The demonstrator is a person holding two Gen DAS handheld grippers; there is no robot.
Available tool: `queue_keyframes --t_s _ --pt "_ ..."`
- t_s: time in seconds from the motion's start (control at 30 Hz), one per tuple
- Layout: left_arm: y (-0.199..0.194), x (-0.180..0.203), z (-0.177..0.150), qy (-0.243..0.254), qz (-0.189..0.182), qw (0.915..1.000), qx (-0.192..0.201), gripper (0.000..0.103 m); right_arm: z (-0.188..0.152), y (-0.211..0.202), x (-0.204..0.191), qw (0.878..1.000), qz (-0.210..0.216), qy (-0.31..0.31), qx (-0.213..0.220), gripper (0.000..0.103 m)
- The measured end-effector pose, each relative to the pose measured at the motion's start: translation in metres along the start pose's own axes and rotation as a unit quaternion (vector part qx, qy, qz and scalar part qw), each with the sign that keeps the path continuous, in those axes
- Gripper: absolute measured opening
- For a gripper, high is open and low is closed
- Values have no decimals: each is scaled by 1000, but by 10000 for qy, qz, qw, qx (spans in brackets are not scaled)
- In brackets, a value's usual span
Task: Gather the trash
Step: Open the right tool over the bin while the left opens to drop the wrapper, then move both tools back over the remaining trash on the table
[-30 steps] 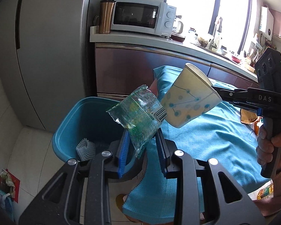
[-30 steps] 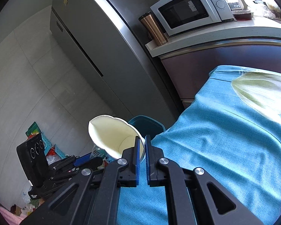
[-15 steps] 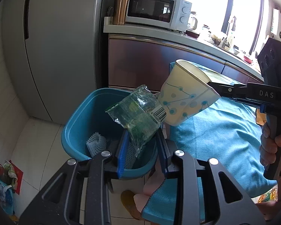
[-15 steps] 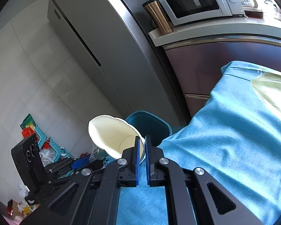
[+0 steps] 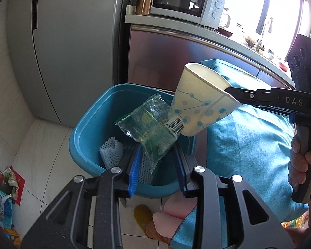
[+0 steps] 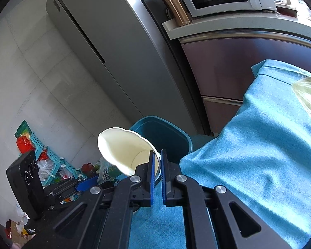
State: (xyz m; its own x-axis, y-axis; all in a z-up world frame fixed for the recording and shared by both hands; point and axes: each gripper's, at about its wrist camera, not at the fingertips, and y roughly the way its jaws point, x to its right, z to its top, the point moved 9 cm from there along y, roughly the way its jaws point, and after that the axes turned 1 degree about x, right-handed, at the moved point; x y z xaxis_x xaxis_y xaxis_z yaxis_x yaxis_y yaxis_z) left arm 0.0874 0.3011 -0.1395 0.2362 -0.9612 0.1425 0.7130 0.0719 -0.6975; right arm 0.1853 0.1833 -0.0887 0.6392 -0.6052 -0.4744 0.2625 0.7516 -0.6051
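Left wrist view: we are holding a crinkled green plastic wrapper (image 5: 153, 128) in the left gripper (image 5: 157, 161) jaws over the blue plastic bin (image 5: 89, 120), while the right gripper (image 6: 157, 161) jaws are clenching a dotted paper cup (image 5: 199, 103); releasing both comes next.
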Motion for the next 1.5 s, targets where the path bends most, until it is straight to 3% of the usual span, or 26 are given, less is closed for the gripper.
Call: queue_keyframes --t_s 0.43,0.73,0.8,1.1,1.23,1.5 --pt "24 -9 -2 -199 37 9996 -197 35 -5 35 -4 9991 -246 -6 -350 10" --pt "35 -9 -2 -301 26 9992 -271 37 -9 29 -2 9992 -205 13 -335 16" --pt "33 -6 -2 -281 11 9993 -238 38 -10 24 0 9993 -178 29 -314 21" --pt "-1 23 7 -29 -181 9997 189 55 -19 -25 7 9999 -83 -110 -36 35" --pt "-20 56 14 207 -501 9973 487 64 -26 -63 12 9993 -170 -270 205 39" --pt "-35 152 14 971 -1378 9835 650 70 -57 -148 48 9949 -687 -222 699 39"
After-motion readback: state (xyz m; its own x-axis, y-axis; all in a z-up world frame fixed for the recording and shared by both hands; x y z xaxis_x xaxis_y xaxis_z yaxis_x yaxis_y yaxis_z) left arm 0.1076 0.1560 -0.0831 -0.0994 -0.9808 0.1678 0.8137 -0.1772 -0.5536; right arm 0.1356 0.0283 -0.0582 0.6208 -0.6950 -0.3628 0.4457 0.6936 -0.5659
